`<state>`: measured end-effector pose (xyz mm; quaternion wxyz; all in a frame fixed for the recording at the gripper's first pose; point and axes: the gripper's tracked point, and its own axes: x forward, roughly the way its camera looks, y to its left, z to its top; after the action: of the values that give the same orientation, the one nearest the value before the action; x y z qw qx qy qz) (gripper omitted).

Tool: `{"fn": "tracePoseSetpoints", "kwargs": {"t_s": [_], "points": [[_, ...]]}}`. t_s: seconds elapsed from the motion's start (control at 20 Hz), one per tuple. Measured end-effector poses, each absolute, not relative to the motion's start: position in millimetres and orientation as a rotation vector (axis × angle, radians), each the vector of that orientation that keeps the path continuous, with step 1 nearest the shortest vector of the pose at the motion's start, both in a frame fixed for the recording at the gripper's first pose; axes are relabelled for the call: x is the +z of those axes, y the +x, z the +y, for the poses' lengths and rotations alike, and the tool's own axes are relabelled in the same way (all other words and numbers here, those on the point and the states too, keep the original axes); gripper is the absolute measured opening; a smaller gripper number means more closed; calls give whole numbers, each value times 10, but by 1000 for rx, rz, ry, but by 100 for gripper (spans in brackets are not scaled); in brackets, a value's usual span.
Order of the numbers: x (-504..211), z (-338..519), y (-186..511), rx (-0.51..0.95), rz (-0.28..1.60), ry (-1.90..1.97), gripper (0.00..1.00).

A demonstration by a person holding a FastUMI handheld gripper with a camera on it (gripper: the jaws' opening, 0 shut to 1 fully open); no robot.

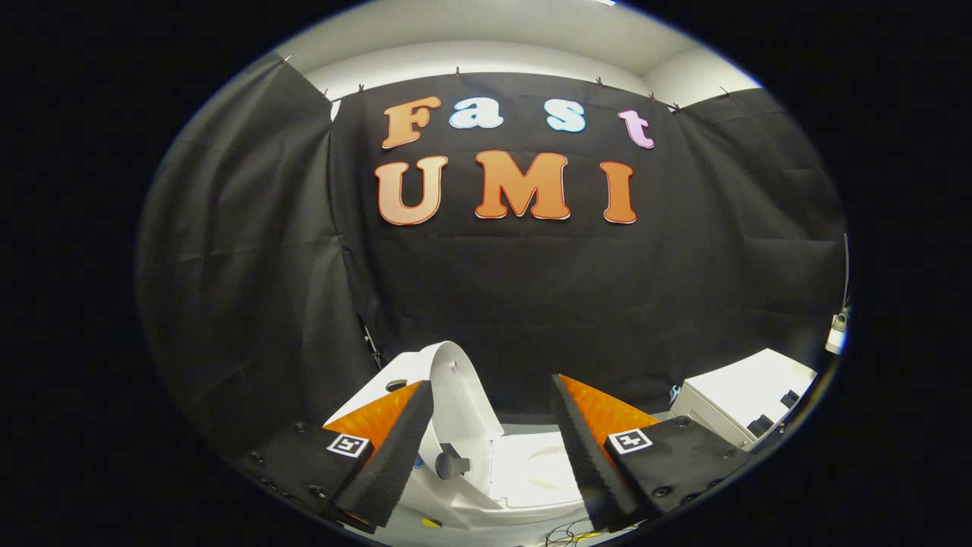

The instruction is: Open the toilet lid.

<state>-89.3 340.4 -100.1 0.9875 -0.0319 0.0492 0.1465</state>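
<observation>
A white toilet (524, 475) sits below and just ahead of my fingers. Its lid (463, 395) stands raised, tilted up toward the left finger, and the seat and bowl show between the fingers. A small grey knob or bumper (449, 462) sticks out from the lid's underside. My gripper (492, 395) is open, its two orange fingers with black ribbed pads (402, 448) spread wide on either side of the lid and seat. Nothing is held between them. The left pad is close beside the raised lid; contact cannot be told.
A white box-like unit (740, 399) with dark parts stands to the right of the toilet. Black cloth walls close the booth behind and on both sides. Thin wires (566, 535) lie on the floor below the bowl. A small white fitting (837, 330) hangs at the far right.
</observation>
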Motion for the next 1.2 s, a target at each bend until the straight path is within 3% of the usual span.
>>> {"fn": "tracePoseSetpoints", "kwargs": {"t_s": [1.2], "points": [[-744, 3108, -937, 280, 88, -42, 99]]}}
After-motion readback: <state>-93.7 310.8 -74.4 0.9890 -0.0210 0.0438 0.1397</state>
